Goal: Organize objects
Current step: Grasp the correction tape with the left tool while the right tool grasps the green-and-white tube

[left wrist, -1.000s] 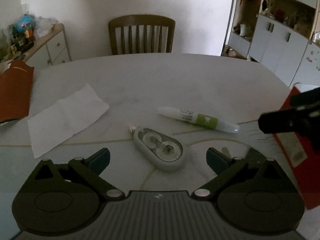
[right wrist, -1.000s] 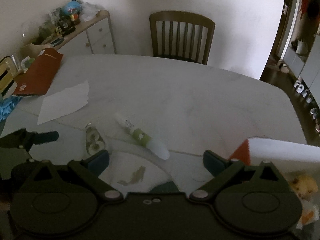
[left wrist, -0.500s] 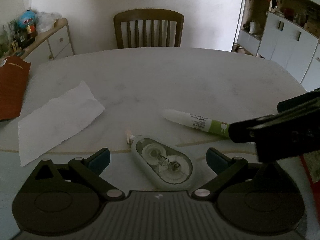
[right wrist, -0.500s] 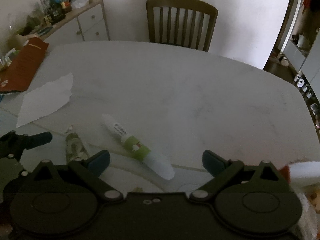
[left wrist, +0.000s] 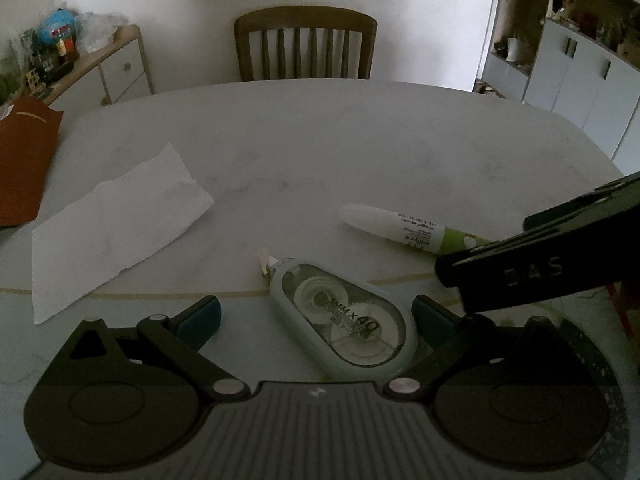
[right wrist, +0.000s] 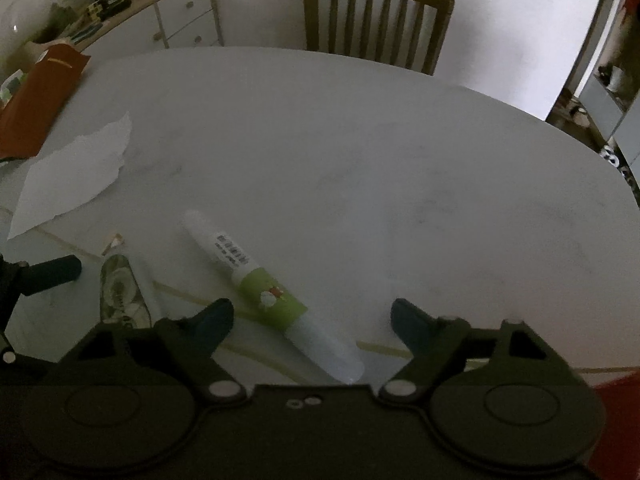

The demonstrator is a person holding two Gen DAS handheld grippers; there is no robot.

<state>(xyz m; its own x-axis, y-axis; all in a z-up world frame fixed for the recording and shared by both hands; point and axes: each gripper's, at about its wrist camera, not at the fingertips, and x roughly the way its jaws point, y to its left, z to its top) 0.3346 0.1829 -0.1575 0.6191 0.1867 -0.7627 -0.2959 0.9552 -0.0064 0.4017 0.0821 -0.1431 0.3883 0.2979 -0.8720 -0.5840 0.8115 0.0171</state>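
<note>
A clear oval correction tape dispenser [left wrist: 344, 320] lies on the white marble table [left wrist: 320, 140] between the open fingers of my left gripper [left wrist: 316, 316]. It also shows in the right wrist view [right wrist: 122, 296]. A white tube with a green band [left wrist: 400, 230] lies just beyond it to the right. In the right wrist view the tube [right wrist: 260, 292] lies between the open fingers of my right gripper [right wrist: 312, 320], its clear end nearest the camera. The right gripper's body [left wrist: 540, 256] covers the tube's near end in the left wrist view.
A torn white paper sheet [left wrist: 116, 224] lies at the left of the table. A brown-red paper bag [left wrist: 24, 164] sits at the far left edge. A wooden chair [left wrist: 306, 44] stands behind the table, a sideboard [left wrist: 108, 68] at back left. A red item [right wrist: 616, 420] lies at the right.
Both grippers have moved forward and lower. The correction tape now lies between the left fingers and the tube between the right fingers. The white and red box has left the right wrist view.
</note>
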